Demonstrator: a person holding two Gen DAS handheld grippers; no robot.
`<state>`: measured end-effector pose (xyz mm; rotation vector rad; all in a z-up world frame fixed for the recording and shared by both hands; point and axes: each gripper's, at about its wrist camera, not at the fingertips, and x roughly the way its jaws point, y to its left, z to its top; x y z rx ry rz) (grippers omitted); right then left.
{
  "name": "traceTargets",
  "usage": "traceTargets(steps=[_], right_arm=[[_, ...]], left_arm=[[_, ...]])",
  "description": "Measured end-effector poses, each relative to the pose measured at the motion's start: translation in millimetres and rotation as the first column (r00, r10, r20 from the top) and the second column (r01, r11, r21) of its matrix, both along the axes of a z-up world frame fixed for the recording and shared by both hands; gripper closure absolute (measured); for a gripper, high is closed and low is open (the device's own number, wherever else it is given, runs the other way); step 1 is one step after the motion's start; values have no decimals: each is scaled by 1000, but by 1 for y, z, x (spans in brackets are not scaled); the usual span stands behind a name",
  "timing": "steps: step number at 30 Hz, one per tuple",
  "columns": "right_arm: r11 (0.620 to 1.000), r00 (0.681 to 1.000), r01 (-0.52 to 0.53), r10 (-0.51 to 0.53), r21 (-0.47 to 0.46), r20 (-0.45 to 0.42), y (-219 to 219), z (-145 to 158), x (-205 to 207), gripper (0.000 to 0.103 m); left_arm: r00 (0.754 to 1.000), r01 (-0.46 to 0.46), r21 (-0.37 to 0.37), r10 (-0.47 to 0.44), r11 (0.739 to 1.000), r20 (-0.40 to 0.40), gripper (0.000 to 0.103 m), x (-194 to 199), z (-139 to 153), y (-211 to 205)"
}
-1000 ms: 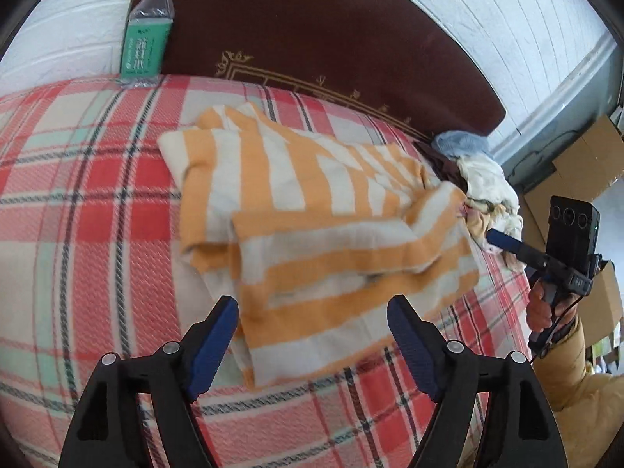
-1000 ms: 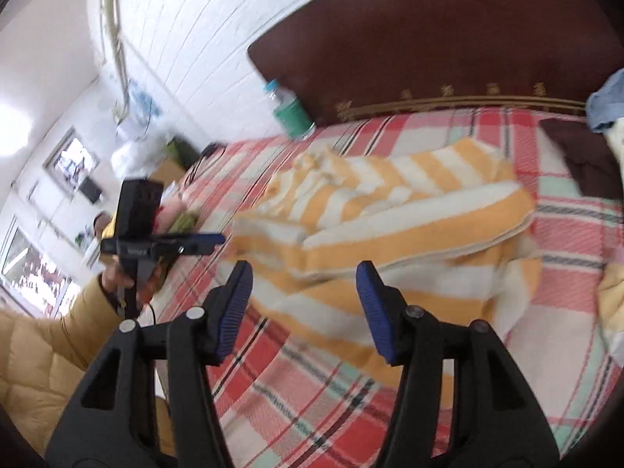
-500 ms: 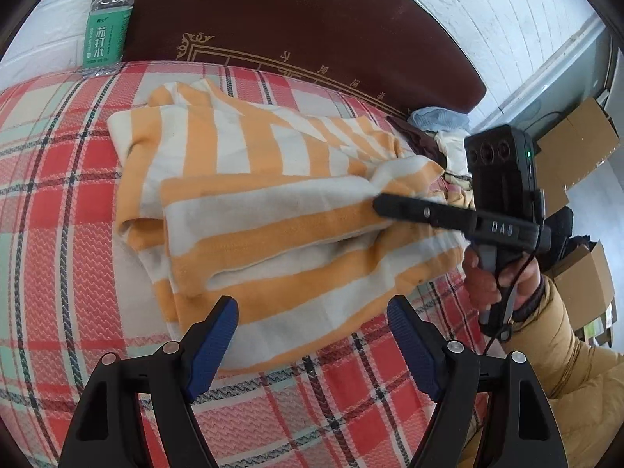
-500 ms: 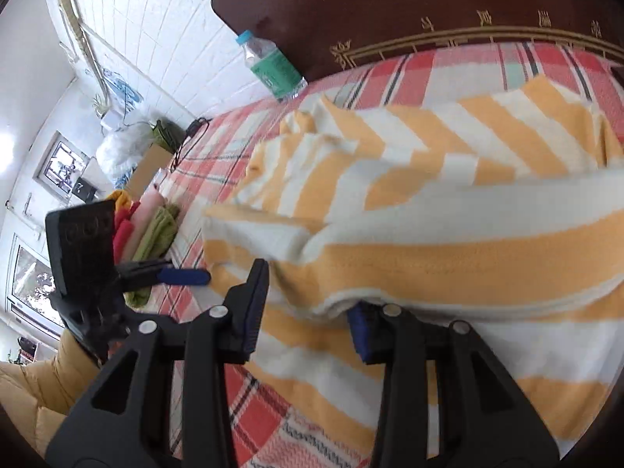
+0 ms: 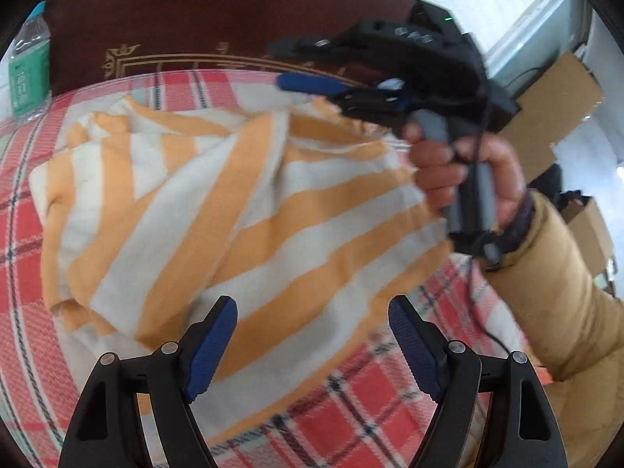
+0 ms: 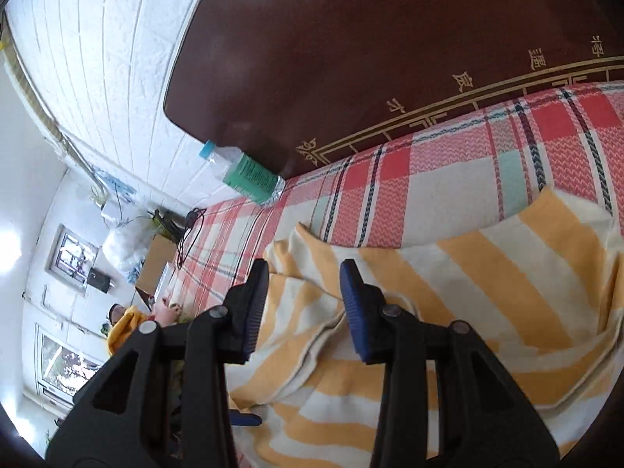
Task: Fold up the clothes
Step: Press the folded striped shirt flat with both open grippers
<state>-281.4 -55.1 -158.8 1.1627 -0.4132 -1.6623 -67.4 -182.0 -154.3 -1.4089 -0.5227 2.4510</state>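
An orange-and-white striped garment point(image 5: 241, 210) lies folded in layers on the red plaid bedspread point(image 5: 23, 335). My left gripper point(image 5: 312, 347) is open and empty, hovering over the garment's near edge. My right gripper point(image 5: 312, 89) shows in the left wrist view, held in a hand above the garment's far right side. In the right wrist view the right gripper point(image 6: 304, 304) is open over the striped garment point(image 6: 487, 296), holding nothing.
A water bottle with a green label point(image 5: 27, 66) stands at the dark wooden headboard point(image 5: 187, 11); it also shows in the right wrist view point(image 6: 245, 173). Cardboard boxes point(image 5: 553, 109) stand right of the bed.
My right gripper has swung up and across over the garment toward the headboard and its jaws stand wider apart. The garment's upper layer now lies folded diagonally. My left gripper stayed open.
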Motion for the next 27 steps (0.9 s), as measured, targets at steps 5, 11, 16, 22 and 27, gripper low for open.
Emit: traceTargets(steps=[5, 11, 16, 22, 27], right_arm=[[983, 976, -180, 184, 41, -119, 6, 16, 39, 62], [906, 902, -390, 411, 162, -128, -19, -17, 98, 62], [916, 919, -383, 391, 117, -49, -40, -42, 88, 62], [946, 945, -324, 324, 27, -31, -50, -27, 66, 62], [962, 959, -265, 270, 59, -84, -37, -12, 58, 61]], left_arm=[[998, -58, 22, 59, 998, -17, 21, 11, 3, -21], [988, -139, 80, 144, 987, -62, 21, 36, 13, -52], [981, -189, 112, 193, 976, -26, 21, 42, 4, -66], [988, -152, 113, 155, 982, -10, 21, 35, -3, -60], [993, -99, 79, 103, 992, -49, 21, 11, 9, -49]])
